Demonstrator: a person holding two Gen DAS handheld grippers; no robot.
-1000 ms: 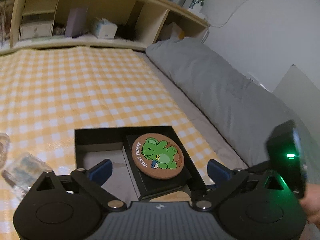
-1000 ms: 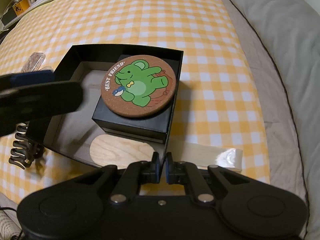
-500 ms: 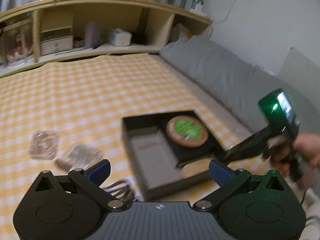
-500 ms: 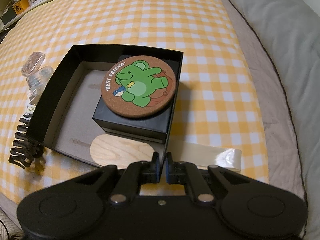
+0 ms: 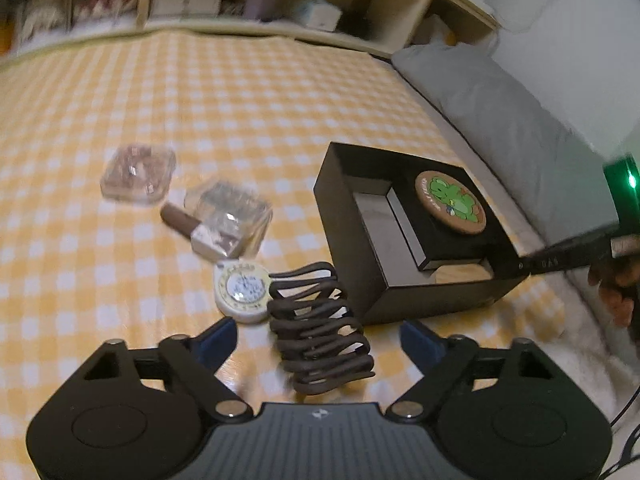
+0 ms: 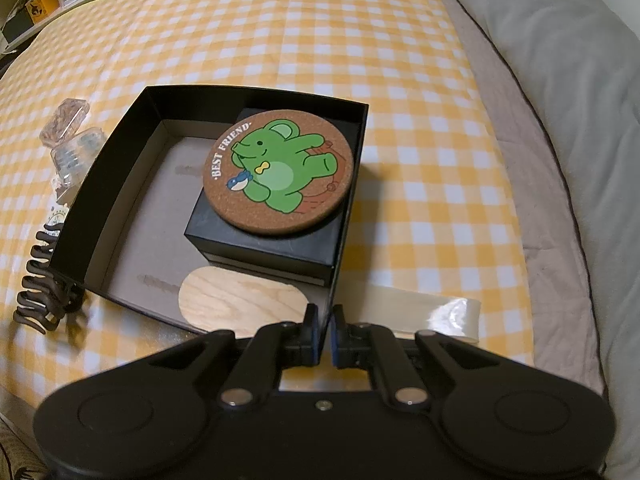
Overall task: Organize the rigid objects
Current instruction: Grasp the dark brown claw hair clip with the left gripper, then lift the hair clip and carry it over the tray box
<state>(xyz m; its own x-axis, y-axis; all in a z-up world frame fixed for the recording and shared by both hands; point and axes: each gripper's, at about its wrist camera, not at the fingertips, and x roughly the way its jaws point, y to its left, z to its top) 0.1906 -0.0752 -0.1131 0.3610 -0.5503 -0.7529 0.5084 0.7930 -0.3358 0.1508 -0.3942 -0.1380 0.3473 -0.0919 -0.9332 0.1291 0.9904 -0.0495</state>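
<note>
A dark brown hair claw [image 5: 320, 340] lies on the yellow checked cloth, just left of the open black box [image 5: 348, 200]. My left gripper [image 5: 319, 339] straddles the claw. Its jaws are closing and the pads stand clear of the claw on both sides. My right gripper [image 6: 325, 330] is shut on the black box's [image 6: 112, 160] near right wall; the left wrist view shows the right gripper [image 5: 520, 267] at that corner. Inside the box a cork coaster [image 6: 278, 170] with a green elephant rests on a small black box [image 6: 260, 244], and a wooden oval [image 6: 240, 300] lies in front.
A round white dial-like item [image 5: 242, 294], a brown tube [image 5: 180, 220] and two clear plastic cases [image 5: 138, 172] [image 5: 232, 212] lie left of the box. A pale clear-wrapped strip [image 6: 420, 312] lies by its near right corner. A grey pillow [image 6: 560, 80] runs along the right, shelves [image 5: 280, 0] behind.
My left gripper swung from above the box leftward and down to the hair claw, and its jaws narrowed a little. The right gripper kept its hold on the box wall.
</note>
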